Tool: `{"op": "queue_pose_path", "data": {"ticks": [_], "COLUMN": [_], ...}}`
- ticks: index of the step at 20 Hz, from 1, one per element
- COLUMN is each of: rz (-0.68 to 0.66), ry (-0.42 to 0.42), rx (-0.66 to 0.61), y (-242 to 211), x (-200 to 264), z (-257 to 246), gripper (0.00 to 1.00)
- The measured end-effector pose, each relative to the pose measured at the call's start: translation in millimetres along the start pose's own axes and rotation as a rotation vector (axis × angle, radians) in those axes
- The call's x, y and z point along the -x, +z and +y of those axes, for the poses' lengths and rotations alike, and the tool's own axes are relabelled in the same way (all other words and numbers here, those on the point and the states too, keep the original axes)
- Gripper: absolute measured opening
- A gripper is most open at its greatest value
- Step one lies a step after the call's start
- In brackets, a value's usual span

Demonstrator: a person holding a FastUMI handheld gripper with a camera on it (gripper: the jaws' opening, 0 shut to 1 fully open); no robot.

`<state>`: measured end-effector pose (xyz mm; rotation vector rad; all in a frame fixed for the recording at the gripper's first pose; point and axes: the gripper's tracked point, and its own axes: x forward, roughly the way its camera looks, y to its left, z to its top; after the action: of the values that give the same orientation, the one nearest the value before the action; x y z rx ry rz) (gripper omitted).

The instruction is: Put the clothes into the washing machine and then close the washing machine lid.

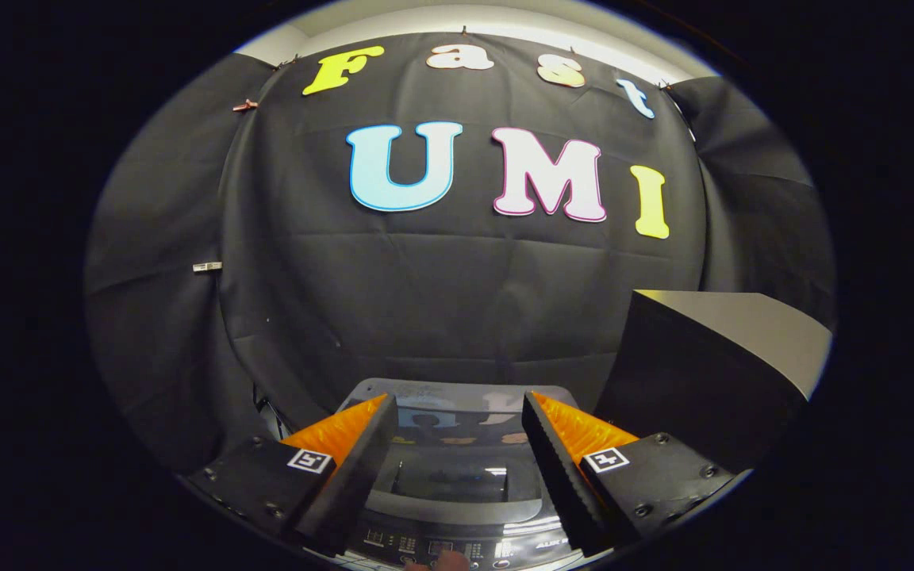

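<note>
Seemingly near its end, the task shows in the gripper view a washing machine (457, 492) with its glassy lid (457, 420) lying down between the gripper (457, 468) fingers, held apart and empty, no clothes visible, a dark box (711, 373) crowding the right and freer room leftward.

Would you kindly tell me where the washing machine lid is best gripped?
Probably at its front edge, nearest the control panel, coming from above: the lid lies flat and closed below the open gripper, whose jaws hold nothing. No handle detail is clear.
</note>
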<state>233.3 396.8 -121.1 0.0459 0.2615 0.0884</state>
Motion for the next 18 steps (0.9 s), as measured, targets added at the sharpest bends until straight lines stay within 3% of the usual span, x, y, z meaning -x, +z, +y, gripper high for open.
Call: {"op": "queue_pose_path", "data": {"ticks": [11, 18], "rz": [-0.106, -0.203], "ry": [-0.113, -0.176], "rx": [0.078, 0.030], "y": [37, 67], "x": [92, 180], "z": [-42, -84], "gripper": [0.99, 0.98]}}
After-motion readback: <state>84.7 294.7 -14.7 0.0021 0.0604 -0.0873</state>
